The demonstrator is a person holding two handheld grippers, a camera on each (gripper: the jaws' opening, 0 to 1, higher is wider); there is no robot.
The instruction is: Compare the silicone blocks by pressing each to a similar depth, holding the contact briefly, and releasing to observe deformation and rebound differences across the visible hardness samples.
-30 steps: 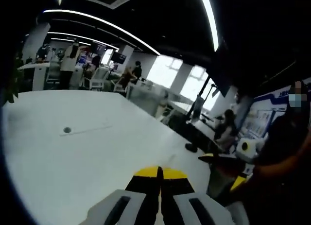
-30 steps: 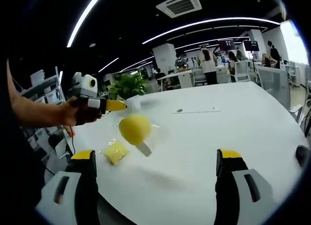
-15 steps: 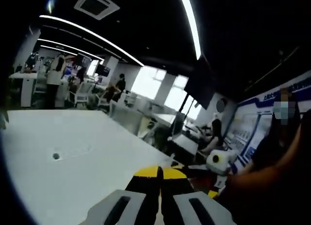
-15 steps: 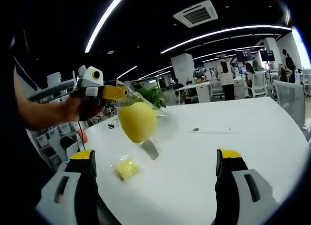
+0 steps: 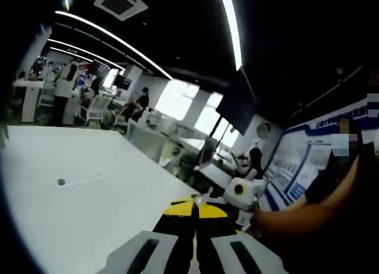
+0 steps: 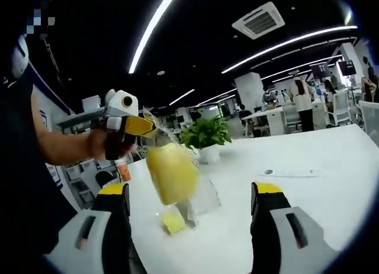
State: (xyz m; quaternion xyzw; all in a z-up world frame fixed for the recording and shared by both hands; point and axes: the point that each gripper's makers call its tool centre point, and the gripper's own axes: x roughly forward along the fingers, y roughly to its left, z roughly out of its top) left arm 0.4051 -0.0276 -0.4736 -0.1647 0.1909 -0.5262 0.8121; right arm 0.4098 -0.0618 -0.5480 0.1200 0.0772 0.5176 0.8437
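We see left gripper [image 6: 142,127] in right gripper view, jaws closed on top edge of clear bag [image 6: 189,185]; bag outline hard to make out. Inside bag, large yellow block [image 6: 172,172] hangs above white surface [image 6: 308,197]. Small yellow block [image 6: 173,221] sits on surface below, part hidden behind bag. Right gripper [image 6: 189,197] jaws spread wide, empty. Block hardness: we cannot tell.
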